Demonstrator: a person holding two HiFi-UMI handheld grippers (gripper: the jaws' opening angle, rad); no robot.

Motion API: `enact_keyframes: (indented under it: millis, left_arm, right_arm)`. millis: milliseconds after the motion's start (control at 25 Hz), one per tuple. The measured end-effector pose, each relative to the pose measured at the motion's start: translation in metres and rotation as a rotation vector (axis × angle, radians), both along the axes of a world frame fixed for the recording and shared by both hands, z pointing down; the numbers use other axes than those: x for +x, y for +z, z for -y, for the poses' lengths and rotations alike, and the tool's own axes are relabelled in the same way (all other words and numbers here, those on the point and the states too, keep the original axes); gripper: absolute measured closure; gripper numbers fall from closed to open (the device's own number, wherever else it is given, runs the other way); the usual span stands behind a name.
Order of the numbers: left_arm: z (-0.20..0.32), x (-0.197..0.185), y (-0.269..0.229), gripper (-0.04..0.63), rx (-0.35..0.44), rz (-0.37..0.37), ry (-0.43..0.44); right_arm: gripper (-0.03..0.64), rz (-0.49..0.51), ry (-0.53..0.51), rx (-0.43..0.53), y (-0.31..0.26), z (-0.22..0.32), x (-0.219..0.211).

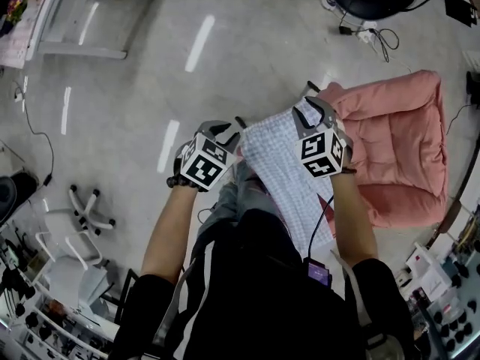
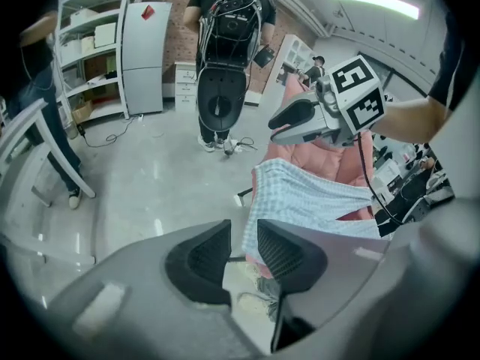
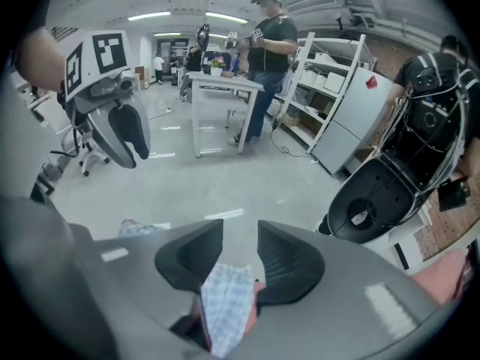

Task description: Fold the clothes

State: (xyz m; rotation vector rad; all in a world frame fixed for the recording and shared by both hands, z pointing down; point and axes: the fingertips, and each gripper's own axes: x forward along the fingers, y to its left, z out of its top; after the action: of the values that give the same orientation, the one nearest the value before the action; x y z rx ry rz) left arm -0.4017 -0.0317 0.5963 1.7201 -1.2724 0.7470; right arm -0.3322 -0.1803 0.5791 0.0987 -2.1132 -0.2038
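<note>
A light blue checked cloth (image 1: 285, 178) slopes from between my two grippers down across the person's leg. In the left gripper view the cloth (image 2: 315, 201) spreads to the right in front of a pink cushioned seat (image 2: 315, 145). My left gripper (image 2: 241, 250) is open; the cloth's left edge shows through the gap, below the pads and not pinched. My right gripper (image 3: 240, 250) is open too, with a fold of the cloth (image 3: 225, 306) showing low beneath its jaws. From above, the left gripper (image 1: 229, 128) is at the cloth's near-left corner and the right gripper (image 1: 311, 105) at its far end.
The pink seat (image 1: 397, 148) lies on the floor to the right. A white swivel-chair base (image 1: 86, 208) stands at the left, and cables (image 1: 375, 36) trail at the top right. A black shell-shaped stand (image 2: 225, 88), a white table (image 3: 221, 88), shelving and standing people surround the spot.
</note>
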Motion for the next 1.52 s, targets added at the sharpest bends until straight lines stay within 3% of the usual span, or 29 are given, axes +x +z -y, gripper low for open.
enact_keyframes:
  millis: [320,680,1160,1520]
  left_arm:
    - [0.006,0.013,-0.083,0.482,0.15,0.074,0.112]
    - [-0.014,0.069,-0.131,0.488,0.252,0.124,0.318]
    - [-0.008,0.157,-0.129,0.492,0.259,0.153,0.528]
    - [0.033,0.213,-0.129,0.492,0.27,0.178,0.61]
  right_arm:
    - [0.482,0.121,0.138,0.079,-0.078,-0.032,0.038]
    - [0.499,0.128,0.389,0.146,-0.103,-0.094,0.168]
    - [0.499,0.07,0.699,0.11,-0.08,-0.151,0.329]
    - [0.502,0.052,0.73,0.104,-0.078,-0.13,0.384]
